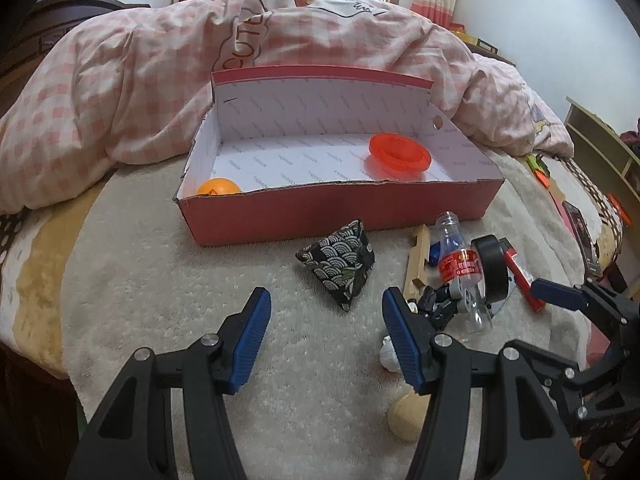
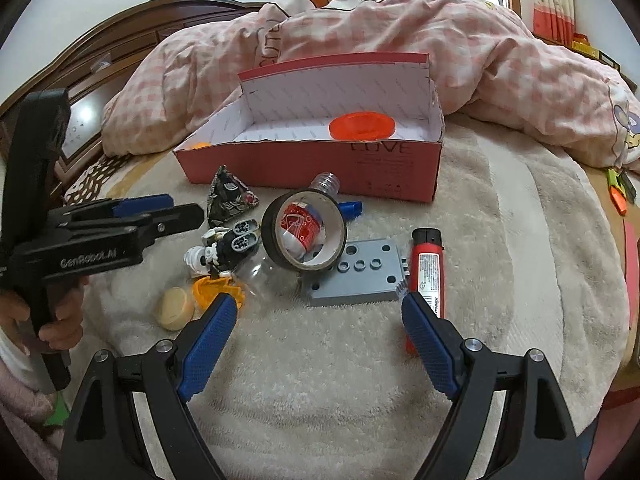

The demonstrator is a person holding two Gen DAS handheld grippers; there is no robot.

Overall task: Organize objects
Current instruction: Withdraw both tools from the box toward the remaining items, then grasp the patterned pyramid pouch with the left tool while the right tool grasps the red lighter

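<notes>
Left wrist view: the left gripper (image 1: 326,312) hangs over the blanket (image 1: 200,300) with jaws wide and nothing between them. Ahead lies the red box (image 1: 340,212), open on top, with an orange ball (image 1: 218,187) in its near left corner and an orange disc (image 1: 400,152) at its right end. Just in front of the box sits a patterned pouch (image 1: 340,264). Right of the pouch, still short of the box, a clear bottle (image 1: 460,264) lies among a tape roll (image 1: 494,268), a wooden strip (image 1: 418,256) and a black toy figure (image 1: 440,304).

In the right wrist view the right gripper (image 2: 320,312) is also spread wide and empty. Before the box lie a grey block (image 2: 360,276) and a red lighter (image 2: 428,276), with a cream puck (image 2: 174,308) at the left and a pink quilt (image 2: 400,32) behind the box
</notes>
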